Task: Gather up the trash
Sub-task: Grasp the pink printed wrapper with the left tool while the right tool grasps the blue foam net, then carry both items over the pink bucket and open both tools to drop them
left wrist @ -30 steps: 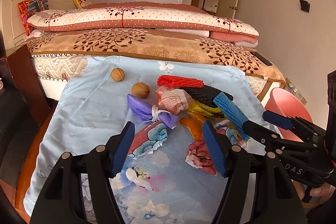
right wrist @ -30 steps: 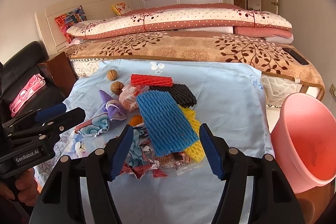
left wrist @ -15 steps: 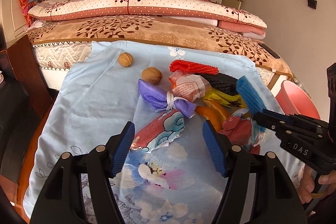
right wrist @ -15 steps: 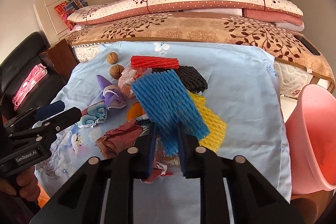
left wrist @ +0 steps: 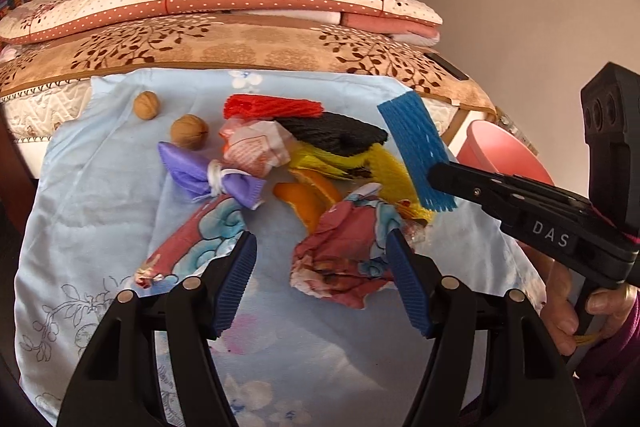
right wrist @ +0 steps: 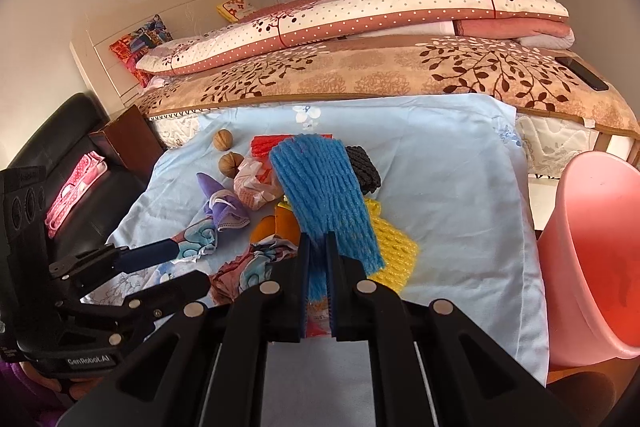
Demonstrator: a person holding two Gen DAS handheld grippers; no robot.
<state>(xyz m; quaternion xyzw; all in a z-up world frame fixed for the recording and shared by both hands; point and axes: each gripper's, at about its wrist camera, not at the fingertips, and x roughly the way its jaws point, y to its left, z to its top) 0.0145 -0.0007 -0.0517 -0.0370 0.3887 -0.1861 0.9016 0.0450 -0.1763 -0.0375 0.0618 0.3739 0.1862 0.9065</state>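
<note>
My right gripper [right wrist: 318, 247] is shut on a blue foam net [right wrist: 326, 197] and holds it lifted above the trash pile; the net also shows in the left wrist view [left wrist: 416, 147]. My left gripper [left wrist: 320, 267] is open, its jaws astride a crumpled red and blue wrapper [left wrist: 344, 259]. On the light blue cloth [left wrist: 100, 187] lie a red net [left wrist: 272, 107], a black net [left wrist: 336, 135], a yellow net [right wrist: 390, 247], orange peel [left wrist: 308, 195], a purple wrapper [left wrist: 208, 179], a white and orange packet [left wrist: 256, 147] and two walnuts [left wrist: 189, 131].
A pink bin [right wrist: 592, 267] stands on the floor right of the cloth. A bed with folded quilts [right wrist: 360, 19] lies behind. A black sofa [right wrist: 60, 155] with a pink cloth is at the left. Another flat printed wrapper [left wrist: 192, 243] lies by my left finger.
My right gripper closed on the blue foam net and lifted it off the pile. My left gripper moved forward and right, over the crumpled wrapper, still open.
</note>
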